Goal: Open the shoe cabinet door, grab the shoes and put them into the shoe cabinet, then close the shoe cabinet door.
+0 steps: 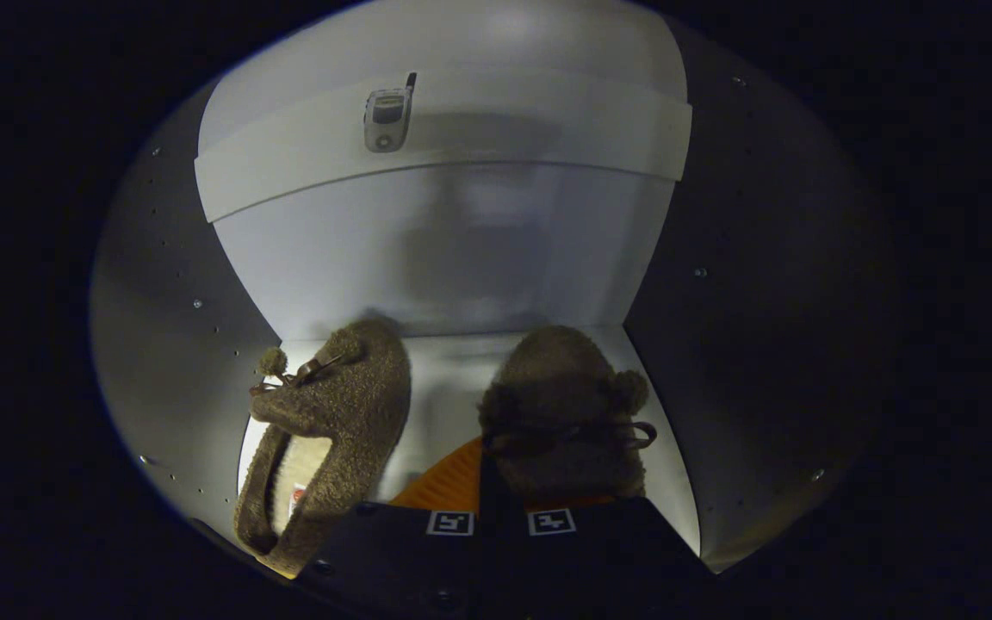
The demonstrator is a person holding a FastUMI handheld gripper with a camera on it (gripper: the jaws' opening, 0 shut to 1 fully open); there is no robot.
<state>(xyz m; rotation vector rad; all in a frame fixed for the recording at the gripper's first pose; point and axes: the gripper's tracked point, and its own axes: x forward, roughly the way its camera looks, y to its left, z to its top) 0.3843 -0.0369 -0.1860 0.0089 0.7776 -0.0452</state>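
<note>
I am looking into the white shoe cabinet (461, 258). Two brown fuzzy slippers are on its bottom shelf (449, 387). The left slipper (332, 422) lies flat beside the left wall, toe toward the back, with its pale lining showing. The right slipper (561, 405) sits just ahead of my fingers, with a pompom and a bow on its top. My gripper (489, 469) is nearly closed, and the rear rim of the right slipper is pinched between its fingers (449, 486). The heel of that slipper is hidden behind the gripper body.
An upper white shelf (496, 138) crosses the cabinet above, with a small grey phone-like device (387, 116) on it. The left side wall (169, 293) and the right side wall (754, 293) close in on both sides. A gap of bare shelf separates the two slippers.
</note>
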